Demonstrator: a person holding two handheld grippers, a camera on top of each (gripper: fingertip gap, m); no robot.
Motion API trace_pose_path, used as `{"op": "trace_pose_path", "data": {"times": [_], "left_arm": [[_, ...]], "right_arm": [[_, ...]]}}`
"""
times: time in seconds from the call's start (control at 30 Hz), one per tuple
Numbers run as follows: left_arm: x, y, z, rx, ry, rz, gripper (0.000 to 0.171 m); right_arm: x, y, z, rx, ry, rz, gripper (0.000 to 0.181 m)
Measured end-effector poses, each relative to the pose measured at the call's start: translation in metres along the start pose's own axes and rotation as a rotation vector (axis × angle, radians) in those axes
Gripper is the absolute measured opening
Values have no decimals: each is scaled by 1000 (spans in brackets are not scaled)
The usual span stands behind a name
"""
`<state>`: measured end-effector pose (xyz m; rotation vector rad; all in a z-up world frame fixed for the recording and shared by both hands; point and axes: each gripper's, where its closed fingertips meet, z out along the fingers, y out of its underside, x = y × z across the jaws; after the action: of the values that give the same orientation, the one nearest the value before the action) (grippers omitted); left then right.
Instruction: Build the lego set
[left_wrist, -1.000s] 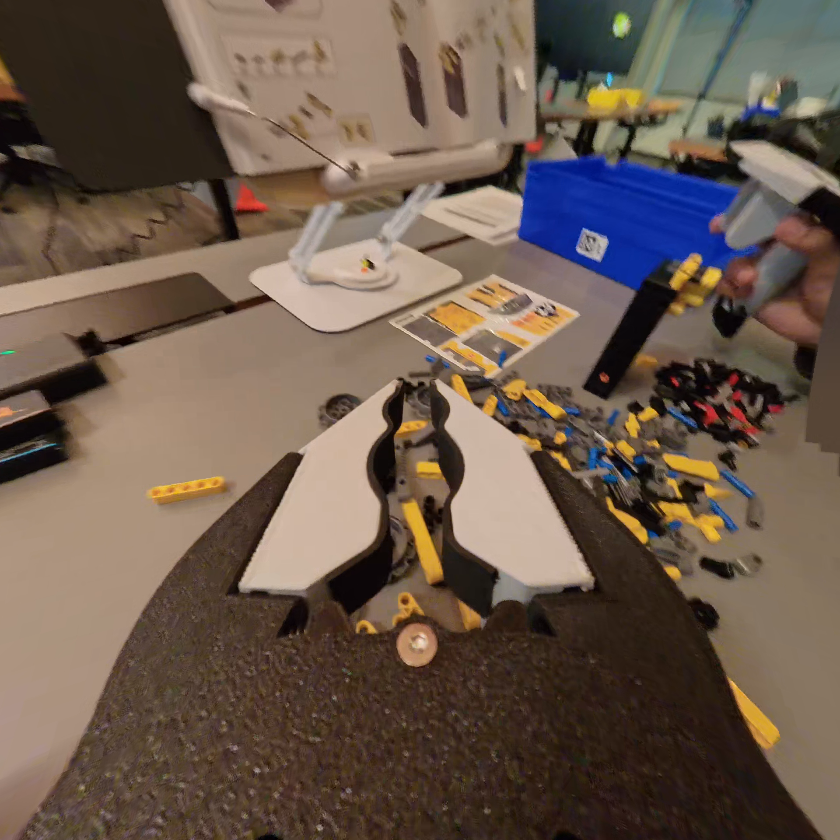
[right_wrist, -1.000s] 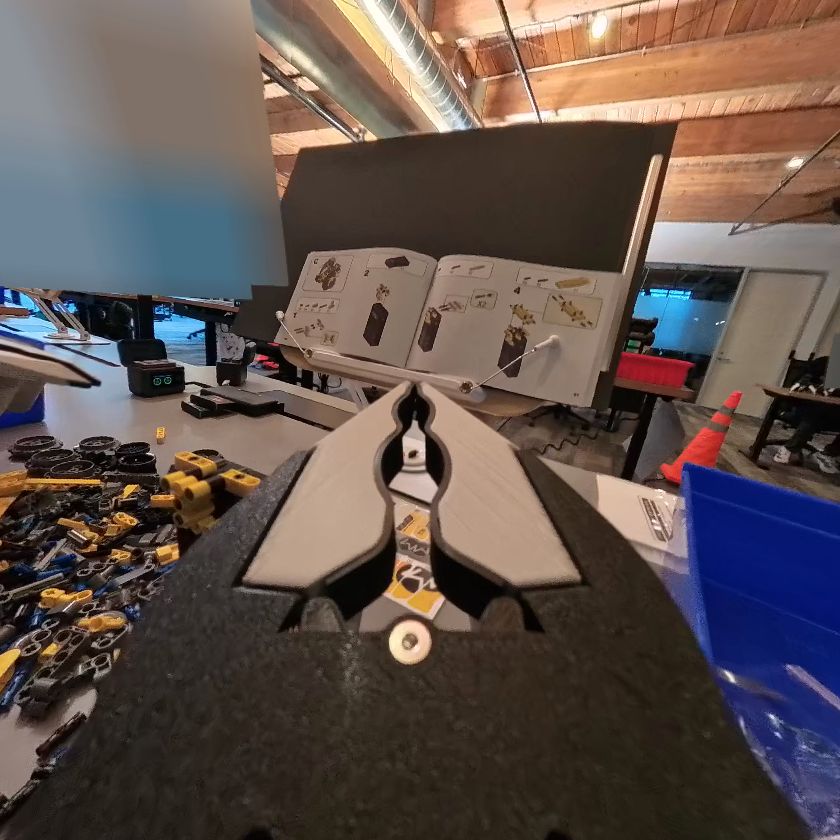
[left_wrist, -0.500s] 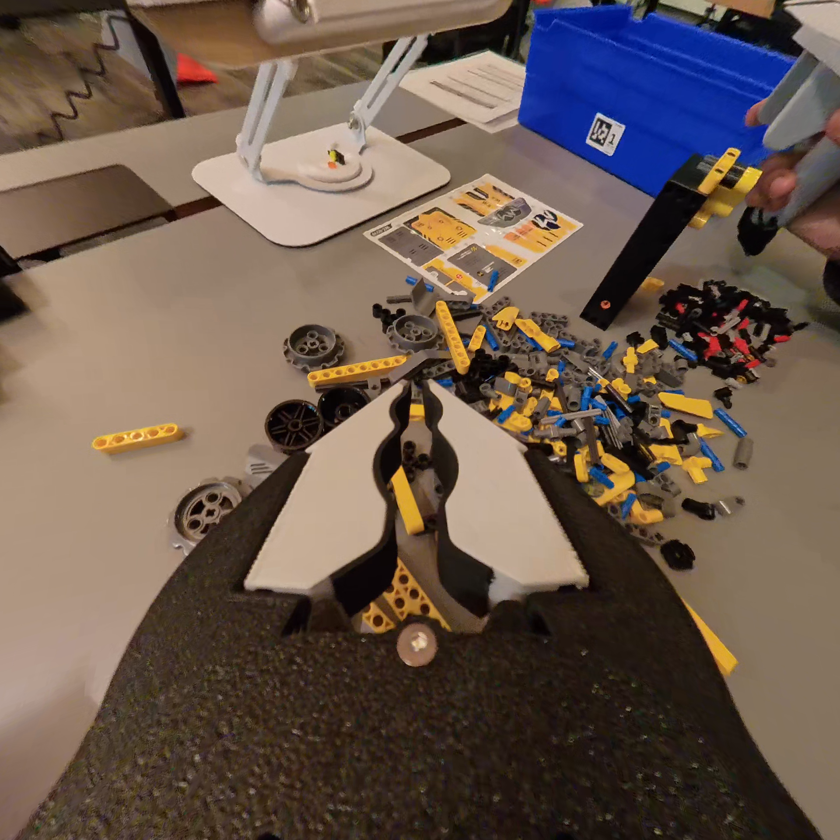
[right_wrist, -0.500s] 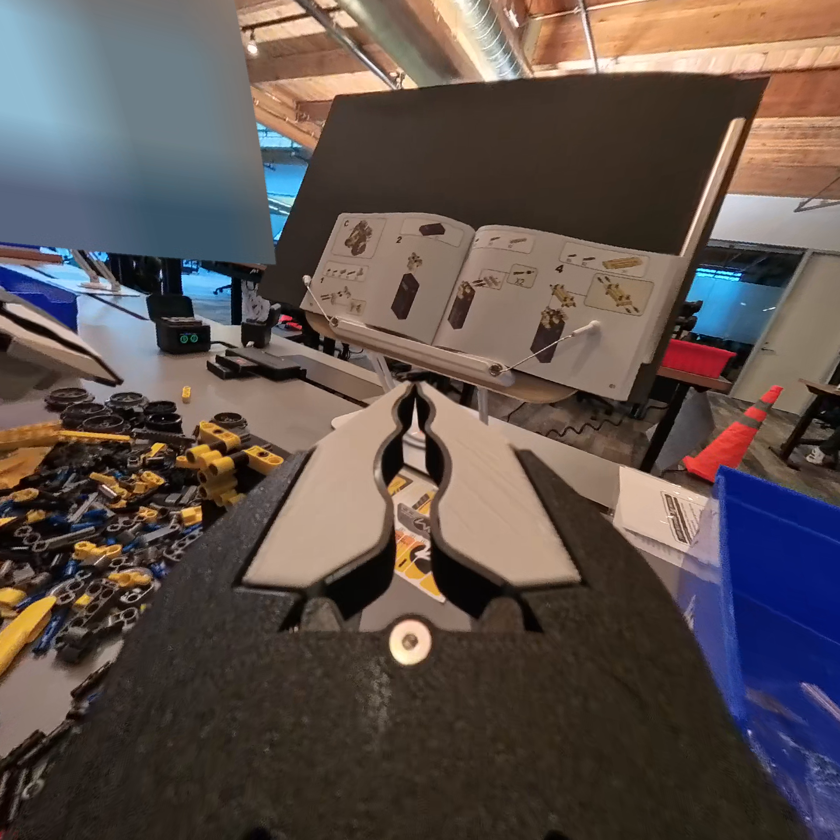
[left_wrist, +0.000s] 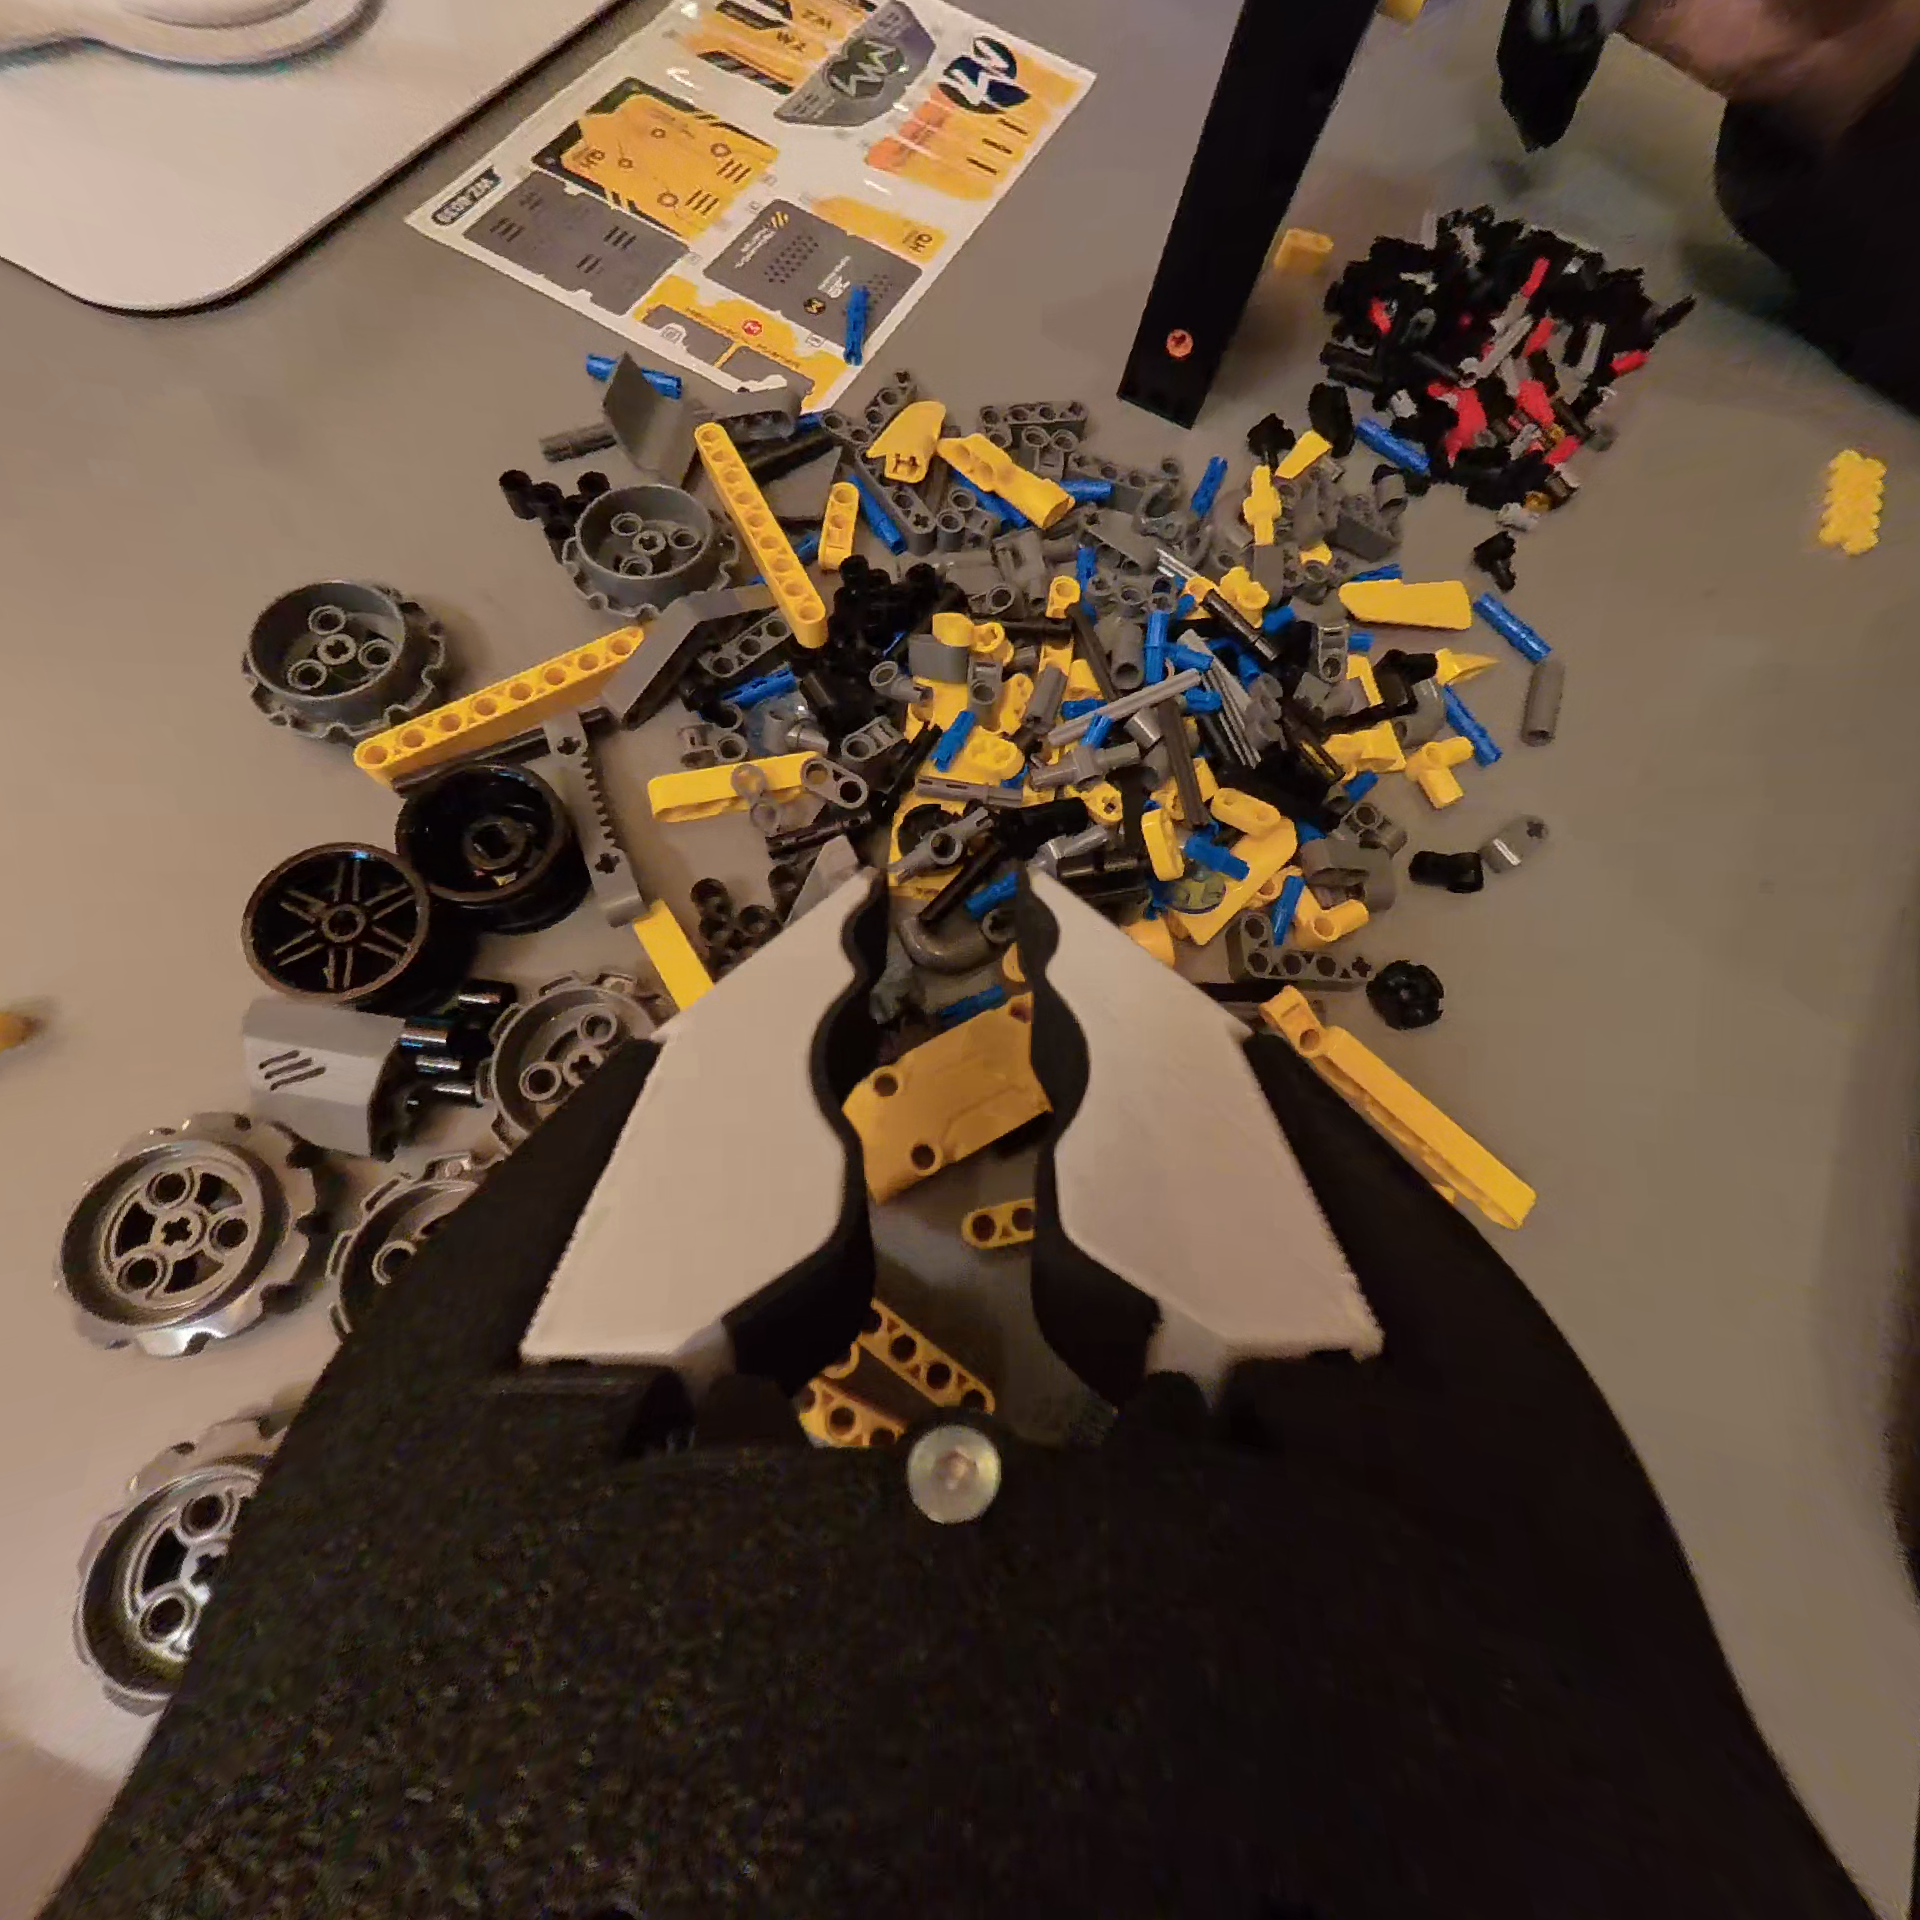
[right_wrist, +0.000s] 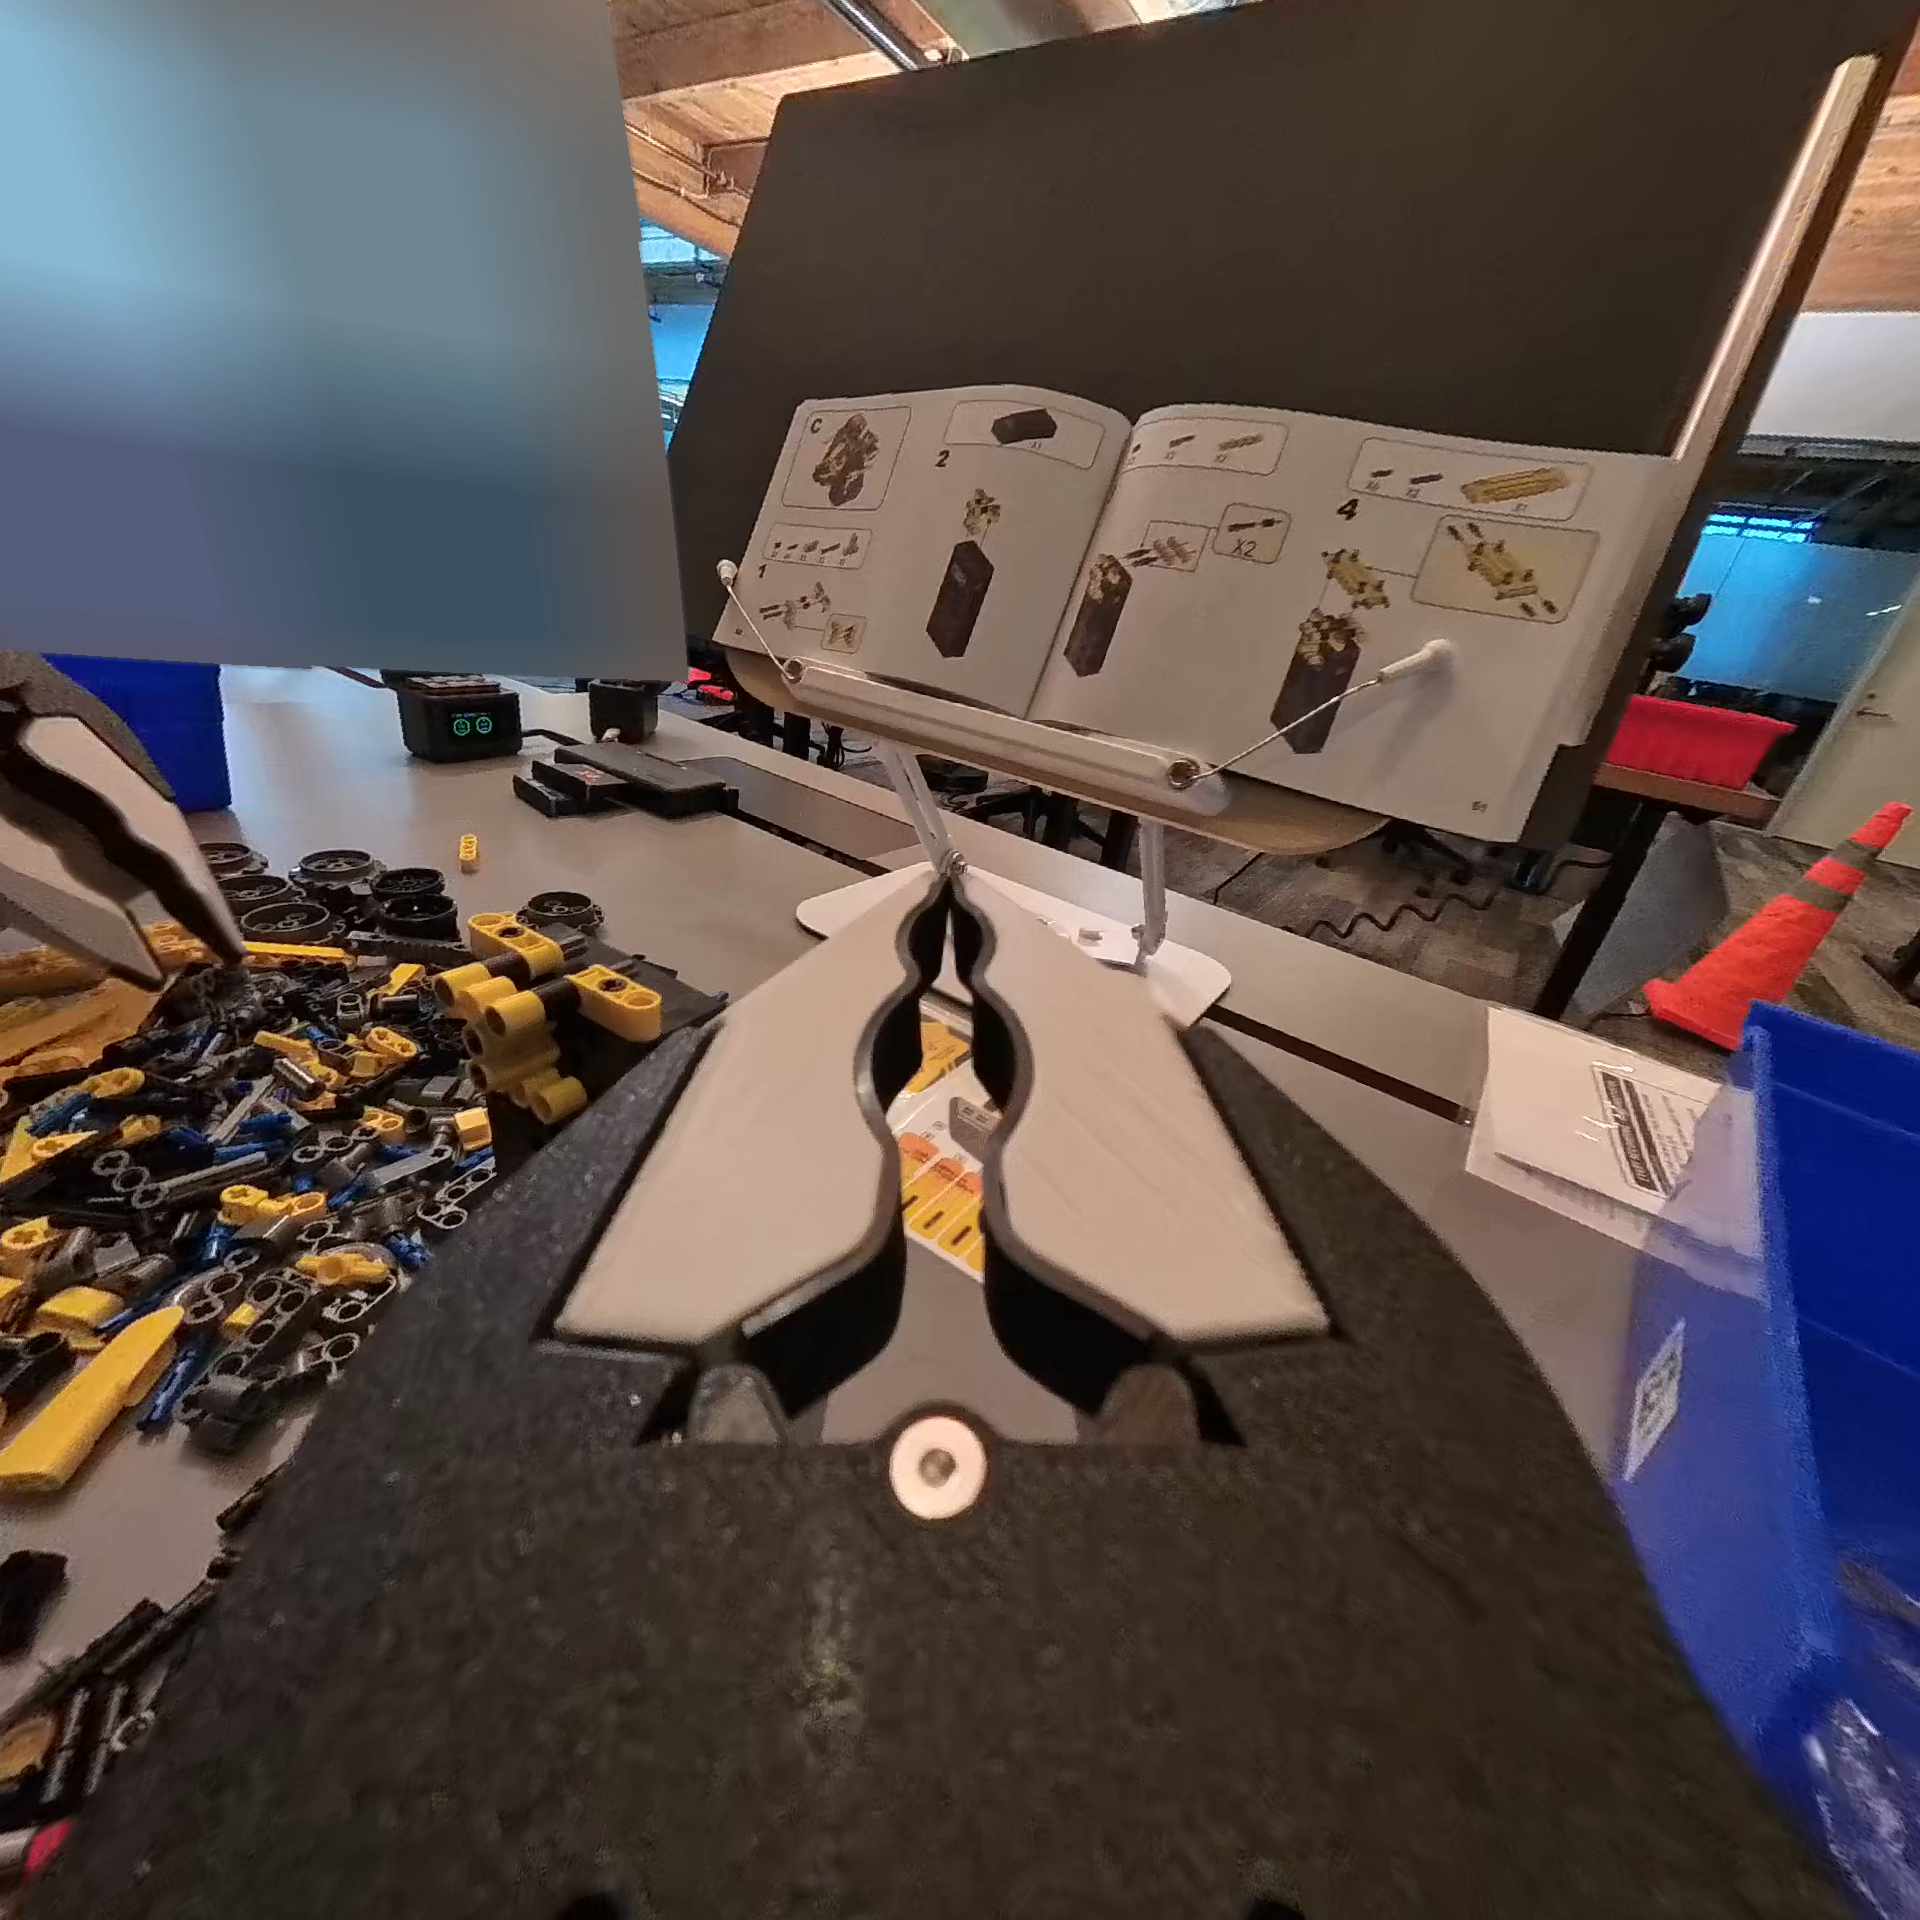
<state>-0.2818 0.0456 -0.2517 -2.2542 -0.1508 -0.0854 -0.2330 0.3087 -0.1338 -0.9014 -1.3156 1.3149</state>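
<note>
My left gripper (left_wrist: 951, 894) points down over a heap of small yellow, blue, grey and black building parts (left_wrist: 1091, 707) on a grey table (left_wrist: 260, 436). Its jaws stand slightly apart and hold nothing. A grey curved piece (left_wrist: 935, 945) and a yellow panel (left_wrist: 945, 1112) lie on the table in the gap. It also shows at the left edge of the right wrist view (right_wrist: 187, 961), tips at the heap. My right gripper (right_wrist: 943, 899) is shut and empty, above the table beside a leaning black block (left_wrist: 1247, 197) topped with yellow pieces (right_wrist: 540, 997).
Several wheels (left_wrist: 332, 925) lie left of the heap, and a red and black pile (left_wrist: 1486, 343) lies right. A sticker sheet (left_wrist: 748, 197) lies beyond. An open instruction booklet (right_wrist: 1143, 561) stands on a book stand (right_wrist: 997, 748). A blue bin (right_wrist: 1829, 1299) is at right. The leaning black block (left_wrist: 1247, 197) lies around 12 cm away from my right fingertips.
My left gripper has tilted down and come in low over the heap, and its jaws have opened a little. My right gripper has stayed shut and shifted only slightly.
</note>
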Motion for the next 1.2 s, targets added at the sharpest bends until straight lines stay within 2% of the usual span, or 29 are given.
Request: {"op": "trace_pose_path", "data": {"times": [0.1, 0.33, 0.53, 0.63, 0.83, 0.9, 1.2], "left_arm": [[-5, 9, 7, -46, -30, 11, 26], [-3, 6, 12, -31, -34, 12, 22], [-7, 4, 11, -20, -98, 101, 15], [1, 0, 12, -4, -49, 74, 15], [3, 11, 18, -60, -37, 81, 13], [2, 11, 18, -65, -52, 89, 4], [5, -7, 8, 39, -40, 96, 3]], "right_arm": [[0, 3, 1, -7, 1, 8, 0], [2, 7, 2, -14, 1, 49, 0], [2, 5, 1, -13, 2, 37, 0], [2, 5, 1, -11, 2, 35, 0], [2, 3, 0, -6, 5, 34, 0], [2, 1, 0, -1, 6, 31, 0], [1, -9, -4, 29, 11, 13, 0]]}}
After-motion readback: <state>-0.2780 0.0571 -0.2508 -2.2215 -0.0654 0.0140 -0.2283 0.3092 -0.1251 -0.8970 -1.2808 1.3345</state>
